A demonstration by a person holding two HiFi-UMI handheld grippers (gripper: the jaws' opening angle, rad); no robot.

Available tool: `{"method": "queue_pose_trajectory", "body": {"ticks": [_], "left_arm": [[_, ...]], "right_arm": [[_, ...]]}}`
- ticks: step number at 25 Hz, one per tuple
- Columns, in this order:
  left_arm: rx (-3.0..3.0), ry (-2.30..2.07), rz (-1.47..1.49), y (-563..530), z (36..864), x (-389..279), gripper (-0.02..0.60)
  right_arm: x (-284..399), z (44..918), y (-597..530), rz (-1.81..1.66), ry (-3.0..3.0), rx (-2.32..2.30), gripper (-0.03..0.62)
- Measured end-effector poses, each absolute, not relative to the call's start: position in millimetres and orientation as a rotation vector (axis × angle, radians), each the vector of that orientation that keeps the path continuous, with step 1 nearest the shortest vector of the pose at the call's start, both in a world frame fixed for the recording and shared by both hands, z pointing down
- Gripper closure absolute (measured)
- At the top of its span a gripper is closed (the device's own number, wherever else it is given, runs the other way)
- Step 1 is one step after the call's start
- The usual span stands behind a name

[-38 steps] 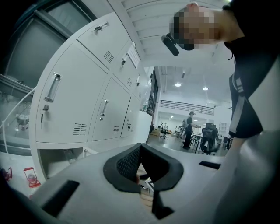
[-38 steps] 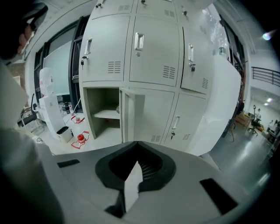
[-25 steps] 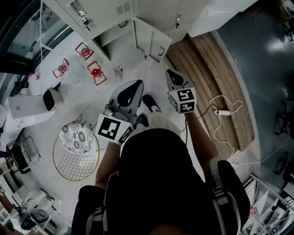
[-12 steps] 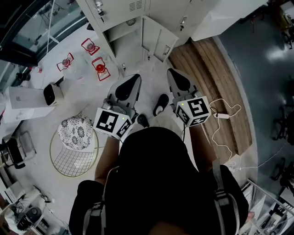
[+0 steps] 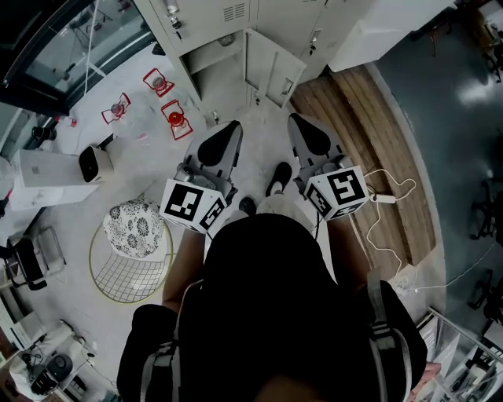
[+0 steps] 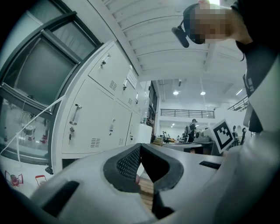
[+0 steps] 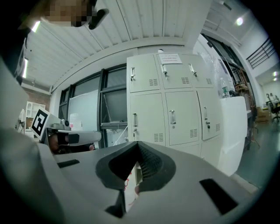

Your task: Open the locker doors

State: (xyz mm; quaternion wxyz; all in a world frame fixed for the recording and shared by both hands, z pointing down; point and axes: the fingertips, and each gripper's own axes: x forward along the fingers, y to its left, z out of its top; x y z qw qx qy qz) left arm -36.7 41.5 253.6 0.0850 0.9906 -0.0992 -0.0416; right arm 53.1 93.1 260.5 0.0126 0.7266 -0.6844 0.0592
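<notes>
Pale floor (image 5: pixel 261 132) lies open at upper centre, up to the lockers (image 5: pixel 236 12), where one open locker door (image 5: pixel 271 71) juts out. Red stands (image 5: pixel 177 118) crowd the upper left and a wire basket (image 5: pixel 130 279) the lower left. Wooden planks (image 5: pixel 369 141) and a cabled power strip (image 5: pixel 383 198) line the right.

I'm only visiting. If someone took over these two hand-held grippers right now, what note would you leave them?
Left gripper: fingers together, empty, held level, clear of the lockers.
Right gripper: the same, fingers together, nothing held.
Done: one low door stands open.
Left: the six upper doors in the right gripper view are shut and probably come next.
</notes>
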Motion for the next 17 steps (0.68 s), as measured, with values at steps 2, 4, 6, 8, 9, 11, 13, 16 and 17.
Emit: {"method": "queue_pose_trajectory", "body": {"ticks": [2,4,6,8,9,11,13,16,17], "left_arm": [[2.959,-0.288,-0.12,42.9,253.2,-35.1,0.563],[2.959,-0.285,-0.12,43.0,253.5,-34.0,0.564],[2.957,-0.285,-0.118,41.9,254.2,-33.5,0.563],[2.955,-0.285,-0.115,40.6,254.6,-32.8,0.563],[2.955,-0.284,-0.115,40.3,254.5,-32.5,0.564],[2.955,-0.282,-0.116,40.5,254.5,-32.3,0.565],[2.955,-0.284,-0.119,40.4,255.0,-32.3,0.563],[2.954,-0.288,-0.123,40.5,256.6,-32.2,0.564],[2.954,-0.289,-0.124,40.6,257.4,-32.2,0.564]], "right_arm": [[53.1,260.1,93.9,0.186,-2.142,2.265,0.591],[52.5,260.4,93.9,0.184,-2.145,2.258,0.591],[51.6,261.3,92.9,0.193,-2.148,2.253,0.591],[51.6,262.8,92.0,0.213,-2.15,2.25,0.591],[52.1,262.9,91.7,0.214,-2.15,2.25,0.591],[52.6,263.6,91.9,0.204,-2.147,2.243,0.591],[53.2,265.3,92.5,0.198,-2.143,2.236,0.591],[54.7,267.1,92.7,0.203,-2.146,2.242,0.591],[55.2,267.8,92.9,0.207,-2.148,2.246,0.591]]}}
